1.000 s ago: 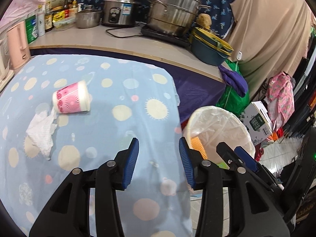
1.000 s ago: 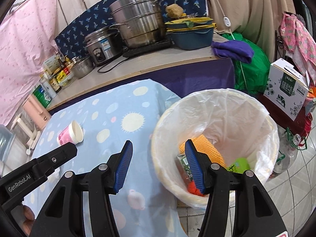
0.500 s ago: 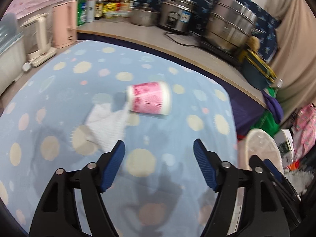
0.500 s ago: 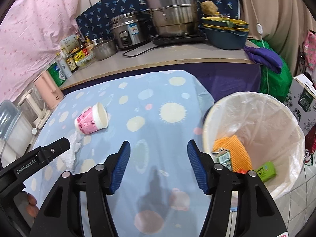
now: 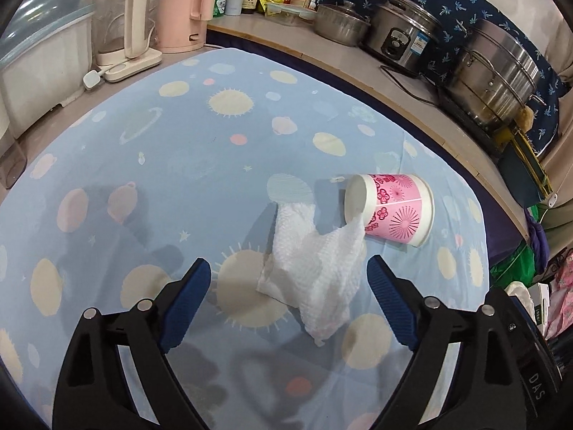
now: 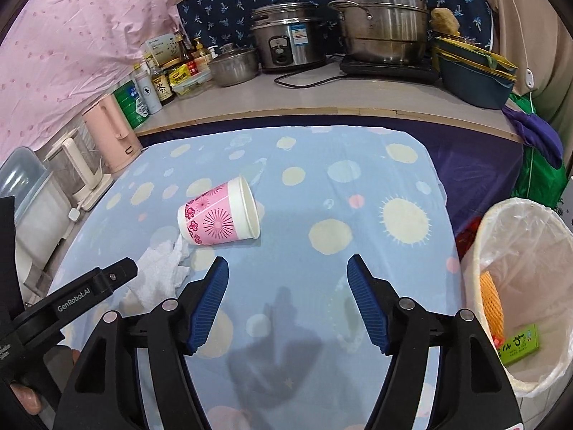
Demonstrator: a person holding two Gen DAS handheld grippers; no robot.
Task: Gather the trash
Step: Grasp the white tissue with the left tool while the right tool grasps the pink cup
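- The left gripper (image 5: 289, 290), jaws wide apart, hovers low over the crumpled tissue (image 5: 312, 276), centre frame.
- The paper cup (image 5: 392, 209) lies tipped, touching it.
- The right gripper (image 6: 287, 299) is spread, empty.
- Only its view shows the bin (image 6: 480, 251), right edge.

A paper cup (image 6: 218, 216) lies on its side on the cloth-covered counter (image 6: 322, 186), with a crumpled tissue (image 5: 315, 272) touching its base and spreading toward the left tongs (image 5: 288, 304). A lined trash bin (image 6: 526, 286) stands off the counter's right edge, holding a small carton (image 6: 519, 344). Behind, a shelf (image 6: 322, 96) carries a kettle (image 6: 111, 132), bottles (image 6: 157, 86), a rice cooker (image 6: 286, 39) and a stacked steamer pot (image 6: 379, 18), left to right.
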